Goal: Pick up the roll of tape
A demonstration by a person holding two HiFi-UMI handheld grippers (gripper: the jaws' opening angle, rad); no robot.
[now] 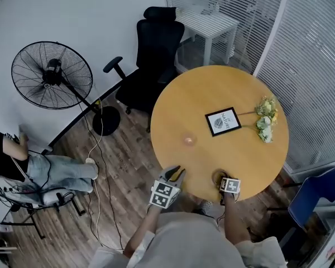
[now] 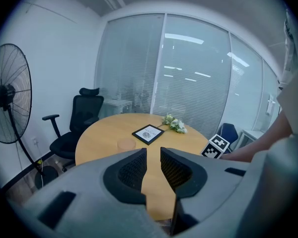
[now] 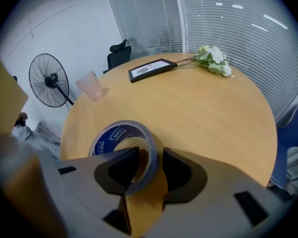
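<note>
My right gripper stands open astride the near wall of the roll of tape, one jaw in its hole and one outside, seemingly not yet pressing. The roll lies flat, nearer me than the framed picture. My left gripper is farther off, its jaws narrowly apart and empty.

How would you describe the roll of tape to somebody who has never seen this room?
Find the round wooden table. At its near edge, under the right gripper, lies the roll of tape. It is the only ring there, with a blue printed core.
</note>
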